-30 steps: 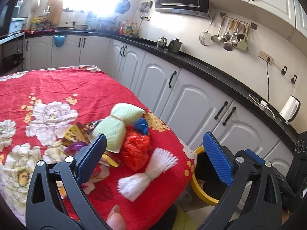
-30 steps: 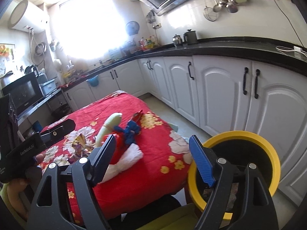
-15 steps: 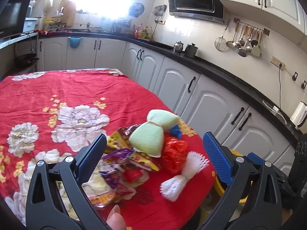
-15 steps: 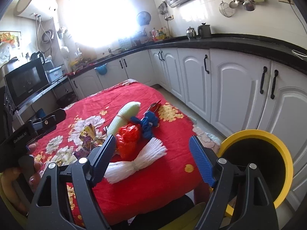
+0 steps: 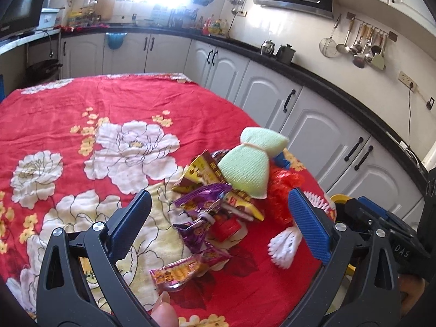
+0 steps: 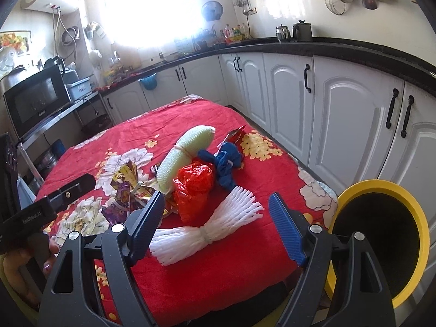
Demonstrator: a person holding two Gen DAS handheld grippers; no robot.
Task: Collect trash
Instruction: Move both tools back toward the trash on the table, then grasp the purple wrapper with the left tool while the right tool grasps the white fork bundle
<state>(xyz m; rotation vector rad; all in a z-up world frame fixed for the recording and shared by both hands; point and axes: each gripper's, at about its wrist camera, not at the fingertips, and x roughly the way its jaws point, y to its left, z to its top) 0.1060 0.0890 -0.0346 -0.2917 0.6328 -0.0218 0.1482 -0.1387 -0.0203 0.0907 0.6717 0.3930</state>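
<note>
A pile of trash lies on the red flowered tablecloth near its right edge. It holds a pale green foam net, a red plastic bag, a blue bag, a tied white foam net and several purple and yellow snack wrappers. My left gripper hangs open just above the wrappers, nothing between its fingers. My right gripper is open over the white foam net, not touching it. Beside the table stands a yellow-rimmed bin.
White kitchen cabinets under a black counter run close along the table's right side, leaving a narrow aisle. A microwave sits on a shelf to the left. A person's hand holds the left gripper's handle.
Both grippers came forward and lower over the table toward the trash pile, which now looks larger and nearer. Both stayed open. The trash itself has not moved.
</note>
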